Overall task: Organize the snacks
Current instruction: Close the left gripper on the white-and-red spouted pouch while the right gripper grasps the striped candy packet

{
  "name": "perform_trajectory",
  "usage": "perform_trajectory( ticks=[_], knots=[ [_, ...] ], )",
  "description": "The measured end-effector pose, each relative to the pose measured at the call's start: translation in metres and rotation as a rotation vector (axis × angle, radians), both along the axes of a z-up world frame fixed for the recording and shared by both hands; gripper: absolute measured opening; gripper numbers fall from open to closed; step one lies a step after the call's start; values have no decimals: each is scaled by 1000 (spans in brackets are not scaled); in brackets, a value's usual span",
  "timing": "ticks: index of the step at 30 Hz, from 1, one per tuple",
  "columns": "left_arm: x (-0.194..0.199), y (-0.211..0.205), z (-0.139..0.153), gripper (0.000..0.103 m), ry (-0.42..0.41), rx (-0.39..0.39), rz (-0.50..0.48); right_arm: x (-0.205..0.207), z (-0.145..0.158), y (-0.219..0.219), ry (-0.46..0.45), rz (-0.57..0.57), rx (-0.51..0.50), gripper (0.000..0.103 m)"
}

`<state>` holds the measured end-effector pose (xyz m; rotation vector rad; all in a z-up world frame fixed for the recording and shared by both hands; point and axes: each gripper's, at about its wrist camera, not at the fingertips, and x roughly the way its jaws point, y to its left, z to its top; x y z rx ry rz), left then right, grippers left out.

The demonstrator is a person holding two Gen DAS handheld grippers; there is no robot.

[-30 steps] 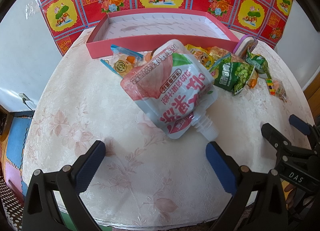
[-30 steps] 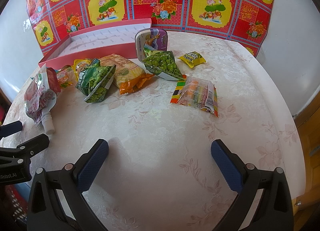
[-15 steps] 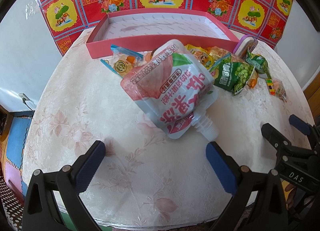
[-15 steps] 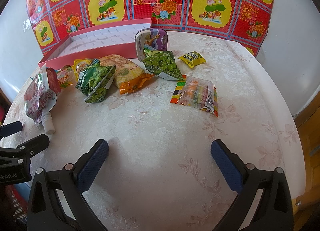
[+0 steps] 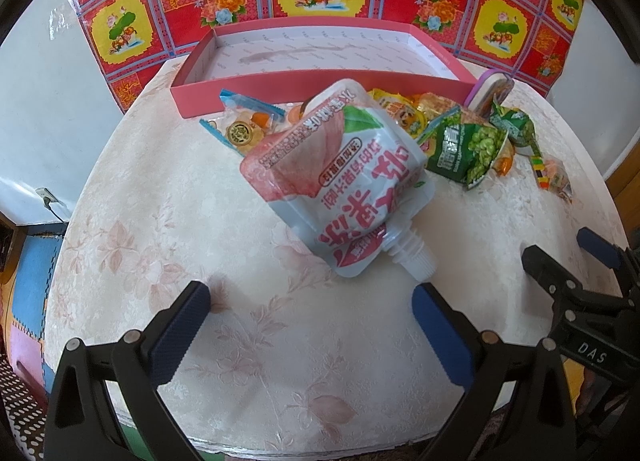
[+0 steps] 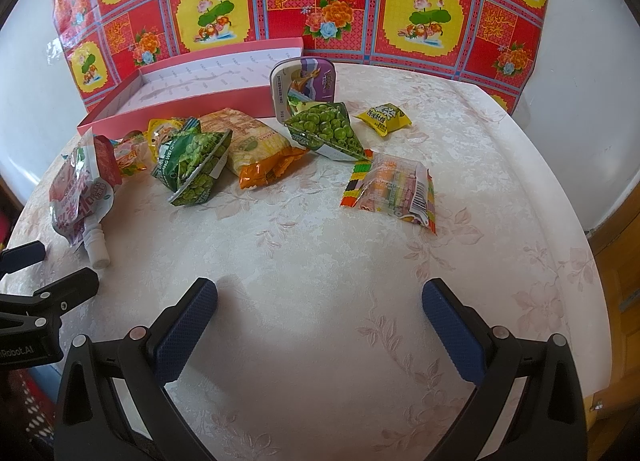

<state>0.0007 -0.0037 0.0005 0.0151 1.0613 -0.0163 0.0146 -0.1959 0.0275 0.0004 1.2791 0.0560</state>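
While both tools hover low over the table (image 5: 168, 197), the left gripper (image 5: 308, 317) stands with its jaws spread wide and empty, the drink pouch (image 5: 340, 177) lying just ahead of it, spout (image 5: 412, 257) pointing back toward its right-hand finger. Soft, liquid-filled and probably slick, the pouch looks likeliest to hold if pinched at the stiff spout neck rather than across its bulging white-and-pink body. Beyond it sits the shallow pink box (image 5: 320, 81), with nothing in it. The right gripper (image 6: 320, 301), likewise agape and carrying nothing, faces light, crinkly packets: a green pea bag (image 6: 192, 165) ahead to its left, a striped candy pack (image 6: 392, 189) ahead to its right.
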Motion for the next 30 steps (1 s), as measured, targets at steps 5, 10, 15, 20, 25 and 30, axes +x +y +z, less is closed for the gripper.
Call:
perform_trajectory(
  ticks=[5,10,15,20,25,30],
  knots=[
    [-1,0,1,102,-6,-2,-8,0,0,0,-3,7,5,103],
    [-2,6,5,94,-23,-26,0,-1,2,-2,-11,16,9,103],
    [-2,10,15,93,-62,-79,-2,0,1,-3,-17,25,14,103],
    [2,6,27,93,-110,-102,-16,2,1,-4,-20,43,21,103],
    [20,2,30,93,-100,-132,1,2,2,-8,-26,47,31,100],
    [37,3,30,93,-96,-158,45,2,4,-12,-36,49,43,100]
  ],
)
